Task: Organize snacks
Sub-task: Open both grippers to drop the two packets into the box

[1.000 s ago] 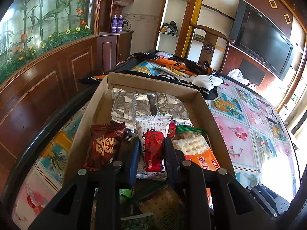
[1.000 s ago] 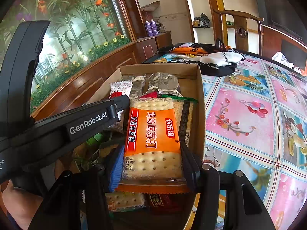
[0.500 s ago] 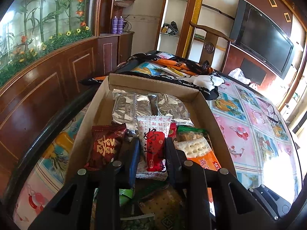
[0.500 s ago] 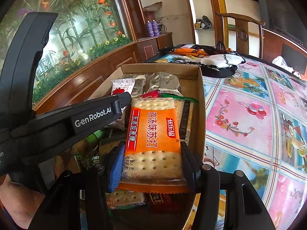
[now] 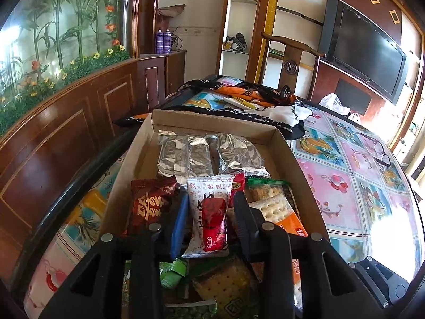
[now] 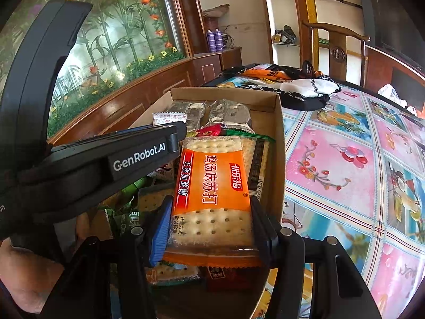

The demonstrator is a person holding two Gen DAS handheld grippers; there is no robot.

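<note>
A cardboard box point(image 5: 212, 129) on the table holds several snack packets. My left gripper point(image 5: 209, 194) is over the box's near half with a white and red packet point(image 5: 209, 218) between its fingers. Its jaws are opening, and a gap shows on each side of the packet. A dark red packet point(image 5: 151, 202) lies just to the left, and silver foil packets point(image 5: 186, 154) fill the far end. My right gripper point(image 6: 211, 202) is shut on an orange cracker packet point(image 6: 212, 170), held over the box's right side point(image 6: 279, 133). The left gripper's finger point(image 6: 148, 154) crosses the right wrist view.
The table carries a bright patterned cloth point(image 5: 345, 180). A heap of bags and fabric point(image 5: 252, 101) lies beyond the box, and glasses point(image 5: 382, 154) rest at the far right. A wooden chair point(image 5: 292, 55) and a wood-panelled wall point(image 5: 66, 133) border the table. A hand point(image 6: 21, 279) shows at lower left.
The left gripper's jaws have spread apart around the white and red packet. The right gripper keeps its hold on the orange cracker packet and has not moved.
</note>
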